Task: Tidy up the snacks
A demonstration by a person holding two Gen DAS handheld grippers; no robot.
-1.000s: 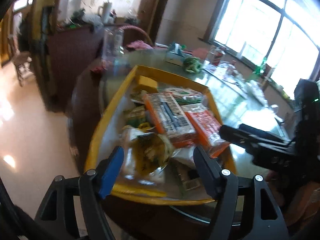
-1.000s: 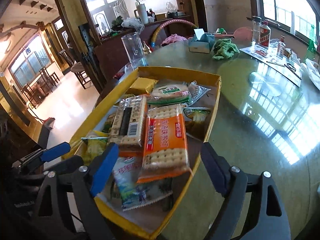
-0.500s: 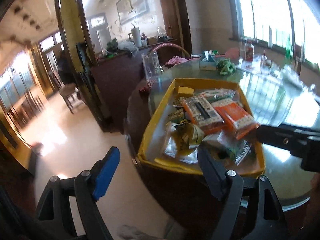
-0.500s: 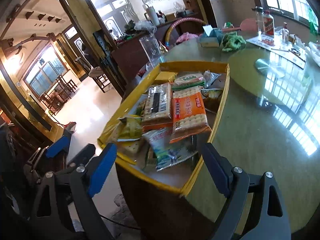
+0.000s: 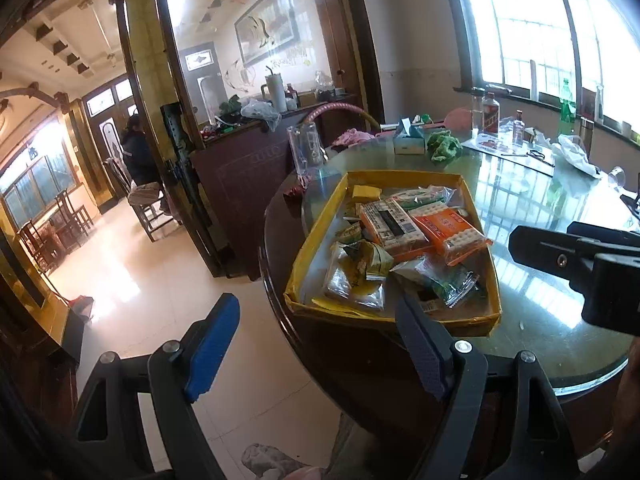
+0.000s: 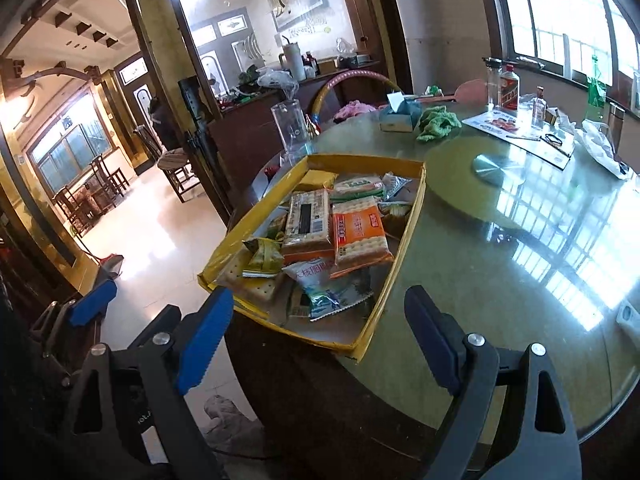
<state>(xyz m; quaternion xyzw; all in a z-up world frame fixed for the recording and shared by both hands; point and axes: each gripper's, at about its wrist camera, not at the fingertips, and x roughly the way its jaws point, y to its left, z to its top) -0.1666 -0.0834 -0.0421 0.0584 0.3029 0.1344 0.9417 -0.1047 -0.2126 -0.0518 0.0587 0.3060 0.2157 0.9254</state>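
Snacks point(image 6: 320, 236) sit heaped in the yellow tray point(image 6: 404, 220) at the table's edge; I hold left gripper point(image 5: 316, 344) and right gripper point(image 6: 320, 332) back, both spread wide and empty, probably done or picking.

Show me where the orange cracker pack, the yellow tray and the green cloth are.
orange cracker pack point(image 6: 360, 236): right wrist view, middle of its orange label.
yellow tray point(image 6: 410, 216): right wrist view, right side wall.
green cloth point(image 5: 443, 145): left wrist view, centre of the crumpled heap.

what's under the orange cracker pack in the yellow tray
The orange cracker pack overlaps a blue-and-white snack packet and leans beside a barcode cracker pack in the yellow tray. Whatever lies directly beneath is covered.
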